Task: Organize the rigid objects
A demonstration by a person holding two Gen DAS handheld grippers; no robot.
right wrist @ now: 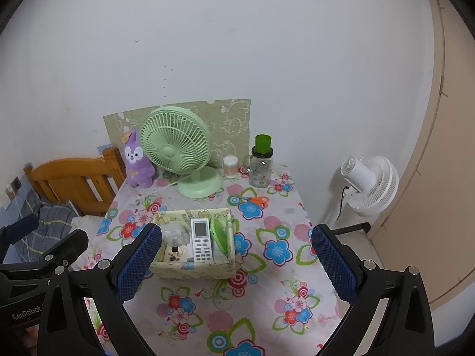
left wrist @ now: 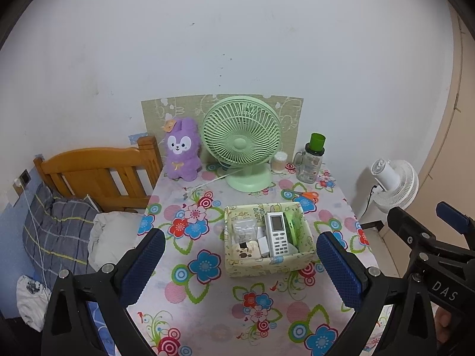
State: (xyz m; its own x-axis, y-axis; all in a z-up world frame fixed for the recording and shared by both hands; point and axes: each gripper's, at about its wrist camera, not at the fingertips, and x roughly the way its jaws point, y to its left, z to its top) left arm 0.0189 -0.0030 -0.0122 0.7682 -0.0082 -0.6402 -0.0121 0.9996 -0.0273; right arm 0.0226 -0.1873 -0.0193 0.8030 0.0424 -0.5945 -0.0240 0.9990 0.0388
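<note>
From the left wrist camera, the left gripper [left wrist: 240, 262] hangs above the near end of a table [left wrist: 207, 305] covered in a flowered cloth, its jaws wide apart and holding nothing. Between the blue pads sits a patterned box [left wrist: 268, 264], about mid-table, already holding a white remote [left wrist: 277, 234], a green disc [left wrist: 292, 224] standing on edge at its right, a clear packet [left wrist: 244, 228] and small white pieces. Orange-handled scissors [left wrist: 305, 195] lie loose on the cloth just beyond the box to the right, in front of a glass jar [left wrist: 310, 166] with a green cap. A green fan [left wrist: 242, 139], a purple plush toy [left wrist: 181, 151] and a small cotton-swab tub [left wrist: 280, 162] line the far edge. The right gripper [left wrist: 454, 222] juts in at the right; its black body reads "DAS".

From the right wrist camera, the right gripper [right wrist: 236, 262] also hovers empty, jaws spread wide, with the box [right wrist: 196, 270] near its left pad. The scissors [right wrist: 255, 200] lie beyond the box. The left tool's body, at the lower left, reads "GenRobot".

The scissors appear to be the likeliest loose item remaining. A sound pickup would close across the handles, lift clear of the cloth, and lower them flat beside the remote, without tipping the disc.
</note>
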